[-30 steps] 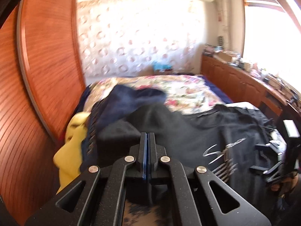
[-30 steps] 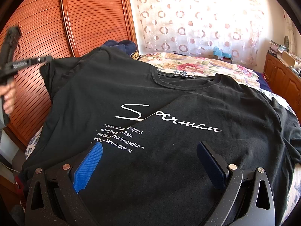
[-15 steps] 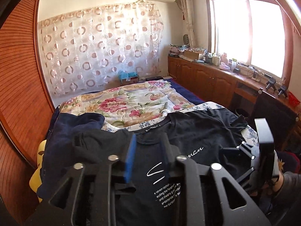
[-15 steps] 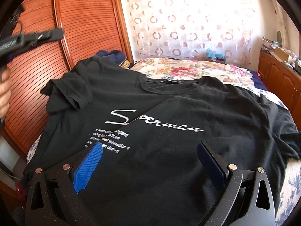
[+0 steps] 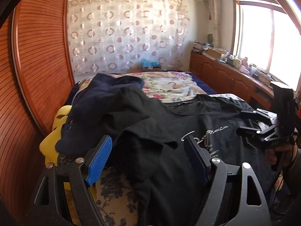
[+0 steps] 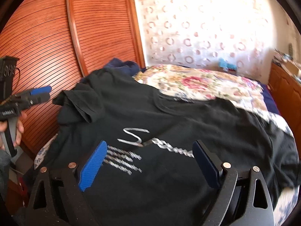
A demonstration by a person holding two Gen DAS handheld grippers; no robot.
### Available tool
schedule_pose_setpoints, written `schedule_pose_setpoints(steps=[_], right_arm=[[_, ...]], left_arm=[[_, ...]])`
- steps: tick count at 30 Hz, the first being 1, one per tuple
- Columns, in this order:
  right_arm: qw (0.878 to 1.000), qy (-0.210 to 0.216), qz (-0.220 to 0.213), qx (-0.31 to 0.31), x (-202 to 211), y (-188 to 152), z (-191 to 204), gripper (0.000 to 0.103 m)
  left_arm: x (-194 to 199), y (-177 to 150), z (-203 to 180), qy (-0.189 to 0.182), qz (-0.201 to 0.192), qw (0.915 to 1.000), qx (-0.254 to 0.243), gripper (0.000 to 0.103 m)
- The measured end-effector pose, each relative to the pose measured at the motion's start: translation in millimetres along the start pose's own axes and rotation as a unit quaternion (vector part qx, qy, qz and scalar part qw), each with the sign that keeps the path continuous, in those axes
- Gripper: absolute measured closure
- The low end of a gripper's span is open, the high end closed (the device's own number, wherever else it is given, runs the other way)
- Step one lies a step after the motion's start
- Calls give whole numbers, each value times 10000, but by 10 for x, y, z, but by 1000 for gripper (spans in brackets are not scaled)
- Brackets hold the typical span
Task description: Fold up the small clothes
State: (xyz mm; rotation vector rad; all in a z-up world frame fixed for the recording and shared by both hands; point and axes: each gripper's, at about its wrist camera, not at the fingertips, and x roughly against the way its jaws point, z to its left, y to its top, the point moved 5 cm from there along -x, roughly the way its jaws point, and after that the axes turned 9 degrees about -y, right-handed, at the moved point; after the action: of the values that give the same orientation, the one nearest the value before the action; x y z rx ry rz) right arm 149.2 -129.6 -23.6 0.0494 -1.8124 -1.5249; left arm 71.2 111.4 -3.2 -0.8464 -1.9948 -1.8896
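Note:
A black T-shirt (image 6: 169, 116) with silver script lettering lies spread face up on the bed. Its left sleeve (image 5: 143, 143) is folded inward over the chest; it also shows in the right wrist view (image 6: 80, 103). My left gripper (image 5: 148, 146) is open and empty, its jaws on either side of that folded sleeve, just above it. My right gripper (image 6: 148, 154) is open and empty above the shirt's lower front, near the lettering. Each gripper shows in the other's view: the right one (image 5: 250, 122) and the left one (image 6: 40, 93).
A navy garment (image 5: 105, 88) and a yellow item (image 5: 50, 143) lie at the bed's left side. A floral bedspread (image 6: 197, 82) covers the far part of the bed. A wooden wardrobe (image 6: 56, 37) stands on the left, low cabinets (image 5: 225, 75) on the right.
My left gripper was shut on the shirt's left sleeve, carried it inward over the chest, then opened and let it go. My right gripper stayed open and shifted slightly over the shirt.

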Motion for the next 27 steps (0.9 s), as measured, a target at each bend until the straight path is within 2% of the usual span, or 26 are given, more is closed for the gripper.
schedule_pose_setpoints(steps=[3, 6, 10, 14, 15, 16, 17, 18, 23, 26, 27], right_arm=[[9997, 32, -35, 226, -75, 128, 152, 11], [9993, 163, -62, 336, -153, 243, 275, 11], [9981, 370, -54, 481, -297, 395, 407, 17], [9973, 379, -58, 620, -423, 520, 516, 18], [9973, 393, -62, 619, -438, 533, 517, 18], [9972, 420, -60, 610, -457, 537, 526, 18], [9972, 453, -43, 598, -487, 543, 535, 18], [9970, 484, -23, 601, -511, 561, 557, 18], [9937, 923, 62, 635, -696, 700, 736, 42], [9898, 1218, 90, 738, -861, 785, 907, 53], [9877, 1331, 90, 811, -907, 800, 979, 53]], left_arm=[[-62, -57, 135, 250, 55, 9997, 60, 23], [-135, -90, 271, 261, 43, 9996, 79, 24], [-211, -204, 434, 139, 163, 9993, 321, 41], [-271, -307, 589, 56, 142, 9979, 630, 52], [-293, -310, 613, 44, 134, 9978, 654, 59], [-304, -308, 620, 62, 121, 9978, 645, 72], [-314, -300, 623, 99, 114, 9980, 620, 79], [-315, -280, 612, 112, 104, 9982, 582, 90], [-210, -202, 620, 159, -54, 9986, 510, 91], [-154, -186, 602, 128, -144, 9987, 470, 91], [-144, -187, 594, 113, -151, 9987, 471, 91]])
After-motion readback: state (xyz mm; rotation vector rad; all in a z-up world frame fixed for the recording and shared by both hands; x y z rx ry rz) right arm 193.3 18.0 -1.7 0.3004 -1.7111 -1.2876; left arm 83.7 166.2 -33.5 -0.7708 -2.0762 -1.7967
